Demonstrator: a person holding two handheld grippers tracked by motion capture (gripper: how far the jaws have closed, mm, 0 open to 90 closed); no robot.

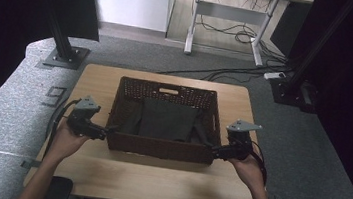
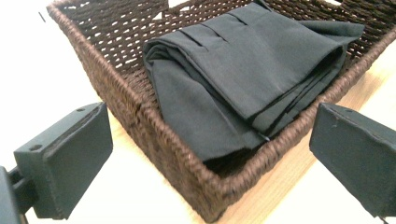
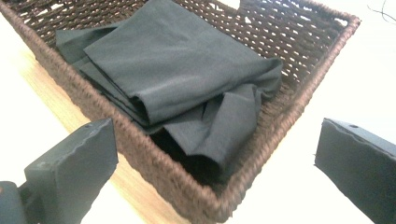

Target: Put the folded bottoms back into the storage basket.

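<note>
A dark brown woven basket (image 1: 159, 148) stands in the middle of the wooden table (image 1: 145, 176). A folded dark grey cloth (image 1: 168, 120) lies inside it. My left gripper (image 1: 109, 130) is open at the basket's near left corner (image 2: 210, 205), its jaws spread either side of that corner. My right gripper (image 1: 215, 150) is open at the near right corner (image 3: 212, 205), with nothing between its jaws. The cloth (image 2: 243, 79) shows layered folds, and its edge (image 3: 219, 140) slumps toward the right corner. A hand holds each gripper from below.
The table has bare wood in front of the basket and narrow strips at each side. Black frame posts (image 1: 61, 36) stand on the grey floor at the left and right. Cables (image 1: 242, 36) lie on the floor beyond the table, under a desk (image 1: 234, 15).
</note>
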